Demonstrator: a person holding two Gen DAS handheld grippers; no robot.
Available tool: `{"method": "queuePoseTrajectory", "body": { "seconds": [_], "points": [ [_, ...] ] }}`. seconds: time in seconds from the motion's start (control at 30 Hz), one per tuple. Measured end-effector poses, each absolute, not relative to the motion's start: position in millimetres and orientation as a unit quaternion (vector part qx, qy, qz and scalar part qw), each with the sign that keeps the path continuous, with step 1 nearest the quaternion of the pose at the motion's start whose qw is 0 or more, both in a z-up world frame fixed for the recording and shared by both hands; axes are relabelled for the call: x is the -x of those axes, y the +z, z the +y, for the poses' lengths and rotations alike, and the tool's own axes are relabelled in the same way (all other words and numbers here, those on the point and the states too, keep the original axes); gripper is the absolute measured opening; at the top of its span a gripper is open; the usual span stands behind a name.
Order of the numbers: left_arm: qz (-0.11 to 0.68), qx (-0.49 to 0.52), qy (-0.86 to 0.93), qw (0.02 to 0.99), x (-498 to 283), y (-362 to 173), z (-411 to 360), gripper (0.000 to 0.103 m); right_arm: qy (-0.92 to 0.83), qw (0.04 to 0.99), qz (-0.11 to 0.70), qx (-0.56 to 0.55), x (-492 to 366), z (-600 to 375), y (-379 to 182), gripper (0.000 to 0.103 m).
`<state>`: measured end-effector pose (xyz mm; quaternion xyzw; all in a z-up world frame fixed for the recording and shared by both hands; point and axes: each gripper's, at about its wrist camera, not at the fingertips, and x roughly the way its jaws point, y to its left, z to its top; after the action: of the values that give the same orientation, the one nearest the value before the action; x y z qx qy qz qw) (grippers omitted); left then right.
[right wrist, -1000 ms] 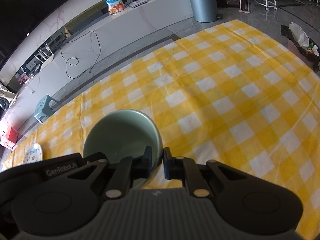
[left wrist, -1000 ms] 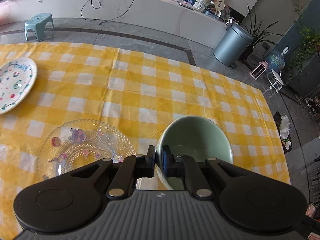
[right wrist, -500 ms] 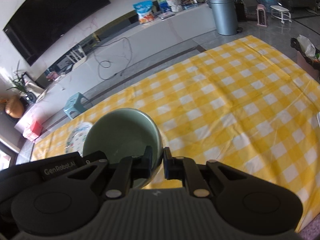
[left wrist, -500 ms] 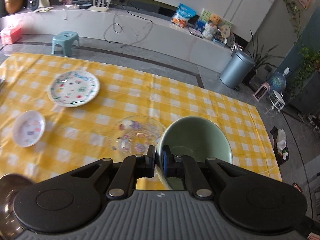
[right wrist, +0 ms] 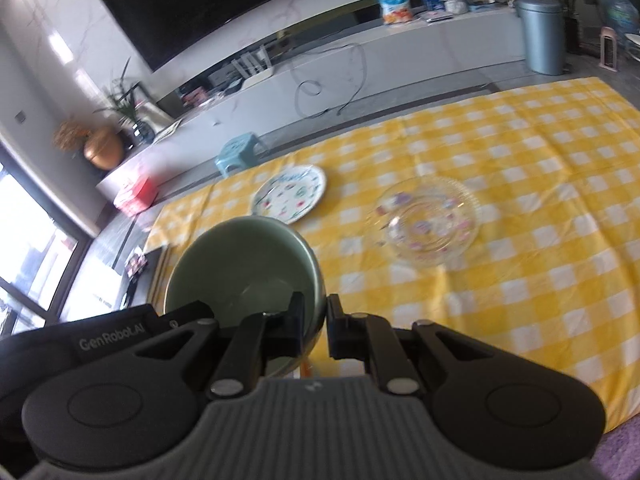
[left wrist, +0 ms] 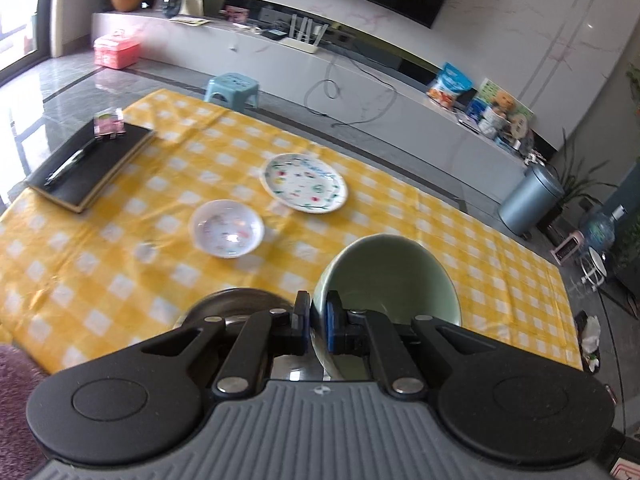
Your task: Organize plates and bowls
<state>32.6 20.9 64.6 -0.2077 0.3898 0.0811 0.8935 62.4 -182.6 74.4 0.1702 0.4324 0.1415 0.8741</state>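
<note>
Left wrist view: left gripper (left wrist: 318,320) clamped on near rim of pale green ceramic bowl (left wrist: 394,276), held above yellow-white checked tablecloth (left wrist: 460,248). Beyond: small white patterned bowl (left wrist: 226,228), white flower-print plate (left wrist: 304,182), black notebook (left wrist: 90,166) far left.

Right wrist view: right gripper (right wrist: 316,326) pinching the green bowl's (right wrist: 240,272) opposite rim. Clear glass patterned plate (right wrist: 428,222) lies apart from the flower-print plate (right wrist: 289,193).

A smooth, glossy pale-green ceramic bowl (left wrist: 394,276) shows a soft sheen. The yellow-and-white checked tablecloth (right wrist: 532,216) looks like faintly creased, slightly shiny cloth. The round clear glass plate (right wrist: 430,222) glints; the dark round metal dish (left wrist: 232,304) gleams dully.
</note>
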Motion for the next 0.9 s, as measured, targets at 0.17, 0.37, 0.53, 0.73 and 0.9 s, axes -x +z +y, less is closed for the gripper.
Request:
{"method": "queuePoseTrajectory", "body": {
  "seconds": [0.17,0.37,0.53,0.73,0.9],
  "points": [
    [0.399,0.225,0.104,0.883,-16.2,50.2,46.0,0.008,0.167,0.859,0.456,-0.161,-55.3,-154.2,63.0,0.008],
    [0.420,0.238,0.110,0.869,-10.1,26.6,63.7,0.008,0.171,0.844,0.486,-0.147,-58.4,-138.8,43.1,0.008],
    [0.434,0.246,0.107,0.860,-9.6,11.6,70.6,0.009,0.166,0.838,0.503,-0.134,-62.3,-131.4,28.4,0.007],
    [0.449,0.254,0.105,0.850,-13.8,-0.9,76.7,0.009,0.162,0.831,0.518,-0.120,-70.0,-124.5,16.9,0.007],
    [0.460,0.252,0.104,0.845,-16.5,-7.7,79.2,0.010,0.161,0.824,0.531,-0.112,-75.2,-119.1,8.7,0.007]
  ]
}}
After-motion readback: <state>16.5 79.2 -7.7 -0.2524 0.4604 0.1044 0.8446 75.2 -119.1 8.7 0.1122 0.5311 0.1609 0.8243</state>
